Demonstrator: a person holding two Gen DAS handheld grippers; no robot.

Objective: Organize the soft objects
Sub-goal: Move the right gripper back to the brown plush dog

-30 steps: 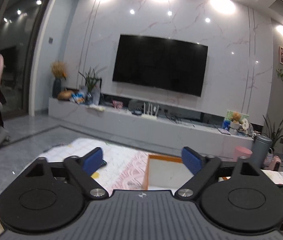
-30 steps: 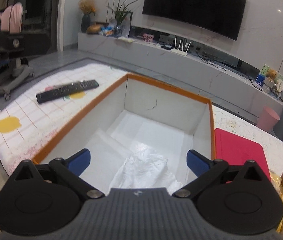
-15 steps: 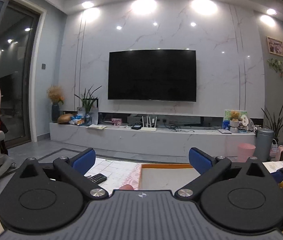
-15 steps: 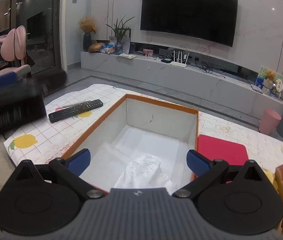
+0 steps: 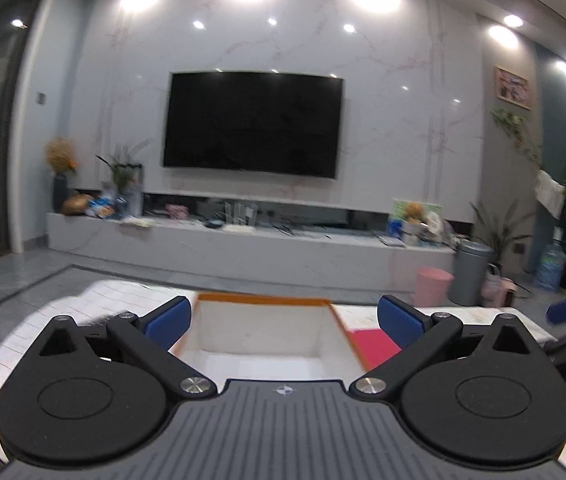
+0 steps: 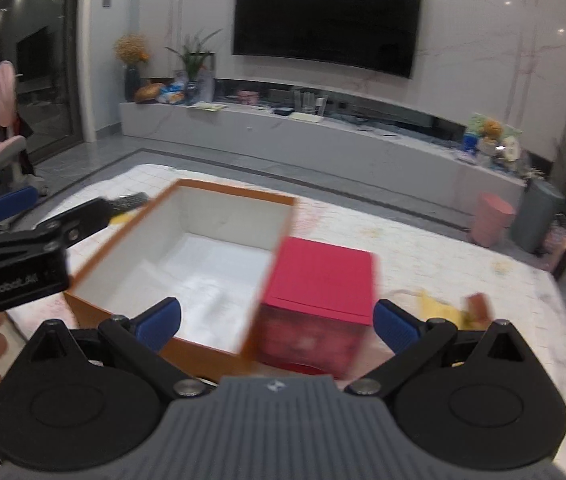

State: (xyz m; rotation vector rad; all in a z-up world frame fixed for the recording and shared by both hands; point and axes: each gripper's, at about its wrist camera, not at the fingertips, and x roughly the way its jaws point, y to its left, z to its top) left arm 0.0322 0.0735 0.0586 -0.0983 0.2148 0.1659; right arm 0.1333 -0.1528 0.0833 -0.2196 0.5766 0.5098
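Fingers: both grippers had their blue pads spread wide, with nothing held between them. That was the same a second before.
Right gripper: it had pulled up and back from the orange box. A second before it was right over the box, looking down inside. Now it saw the whole box from farther off.
Left gripper: half a second before it looked flat at the TV wall. Now it had tipped down a little, and the far inside of the box showed between its pads.
Soft thing: a white crumpled bag or cloth lay on the floor of the box, near the front. It was blurry, so I could not tell just what it was.
Red box: it stood just beside the orange box, on the right, touching or almost touching.
More soft things: something yellow and brown lay on the table, right of the red box. It was too blurry to name.
Remote: it lay on the table behind the left gripper's arm.
What it meant: I think one soft thing was already put away. The empty right gripper probably needed to go for the yellow and brown things next.
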